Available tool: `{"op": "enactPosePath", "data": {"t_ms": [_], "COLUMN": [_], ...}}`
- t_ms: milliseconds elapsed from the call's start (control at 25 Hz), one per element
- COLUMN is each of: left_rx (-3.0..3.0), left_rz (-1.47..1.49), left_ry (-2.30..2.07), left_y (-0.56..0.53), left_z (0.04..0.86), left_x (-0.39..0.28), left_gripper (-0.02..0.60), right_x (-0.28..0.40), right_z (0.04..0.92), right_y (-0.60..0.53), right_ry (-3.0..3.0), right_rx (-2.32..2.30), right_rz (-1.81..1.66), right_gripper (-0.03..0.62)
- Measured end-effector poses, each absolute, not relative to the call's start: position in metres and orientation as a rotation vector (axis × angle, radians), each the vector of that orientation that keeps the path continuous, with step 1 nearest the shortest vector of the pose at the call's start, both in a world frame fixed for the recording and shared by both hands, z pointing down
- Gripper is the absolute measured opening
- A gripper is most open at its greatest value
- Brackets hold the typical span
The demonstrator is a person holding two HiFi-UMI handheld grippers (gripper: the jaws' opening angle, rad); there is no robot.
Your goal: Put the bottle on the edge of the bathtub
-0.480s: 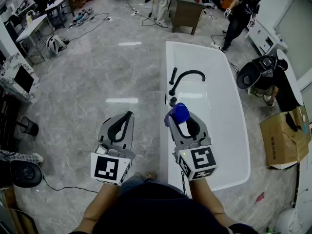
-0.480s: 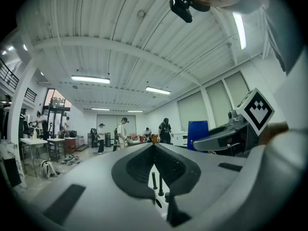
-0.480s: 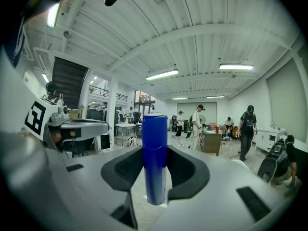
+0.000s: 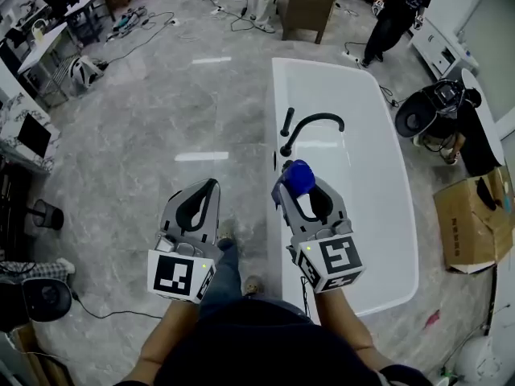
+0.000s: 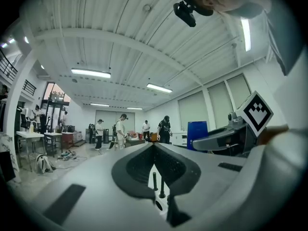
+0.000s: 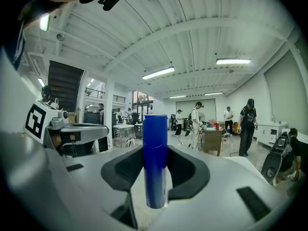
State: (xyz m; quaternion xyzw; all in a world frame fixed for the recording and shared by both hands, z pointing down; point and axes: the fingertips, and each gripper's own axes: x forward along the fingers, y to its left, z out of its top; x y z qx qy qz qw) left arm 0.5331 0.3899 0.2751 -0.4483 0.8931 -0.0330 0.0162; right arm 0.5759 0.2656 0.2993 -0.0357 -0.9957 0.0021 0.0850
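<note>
The right tool (image 4: pixel 299 191) is clenching a blue bottle (image 4: pixel 298 177), with its jaws closed on the bottle's sides. In the right gripper view the bottle is standing upright between the two pads, its cap end rising above the jaw tips. The left tool (image 4: pixel 208 190) is carrying nothing; in the left gripper view its jaws are meeting at the tips with nothing between them.

The bottle is hanging in the air above the left long edge of the white bathtub (image 4: pixel 378 215), just short of the black faucet (image 4: pixel 311 125) mounted on that edge. It is not resting on the rim. The left tool is hovering beside it, over the grey marble floor (image 4: pixel 161 119) and clear of the tub.

Against the frame half a second earlier, the bottle is sitting slightly closer to the faucet base, and the grip on it is unchanged. The left tool is keeping the same closed state and the same spacing from the right one. The wearer's leg (image 4: pixel 225 276) and a shoe (image 4: pixel 253 285) are now showing between the tools, where only a shoe tip was visible before. A person in black (image 4: pixel 398 10) beyond the tub's far end is appearing nearer the top of the head view.
</note>
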Motion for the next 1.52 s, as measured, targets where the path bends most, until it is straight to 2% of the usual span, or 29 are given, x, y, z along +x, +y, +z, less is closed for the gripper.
{"op": "enactPosePath", "data": {"t_ms": [600, 840, 1280, 1520], "left_rx": [-1.549, -1.583, -1.586, -1.589], "left_rz": [-0.016, -0.011, 0.010, 0.019], "left_ry": [2.660, 2.668, 2.687, 2.698], "left_y": [0.356, 0.343, 0.307, 0.267], "left_z": [0.275, 0.287, 0.291, 0.295], "left_x": [0.276, 0.206, 0.119, 0.049], "left_gripper": [0.021, 0.021, 0.021, 0.021], "right_x": [0.318, 0.261, 0.178, 0.105], "right_z": [0.298, 0.309, 0.305, 0.309], "right_y": [0.244, 0.223, 0.178, 0.141], "right_ry": [-2.988, -2.955, -2.965, -2.974], "right_rx": [-0.008, 0.059, 0.073, 0.056], "right_rz": [-0.033, -0.020, -0.026, -0.015], "right_gripper": [0.164, 0.164, 0.164, 0.164]}}
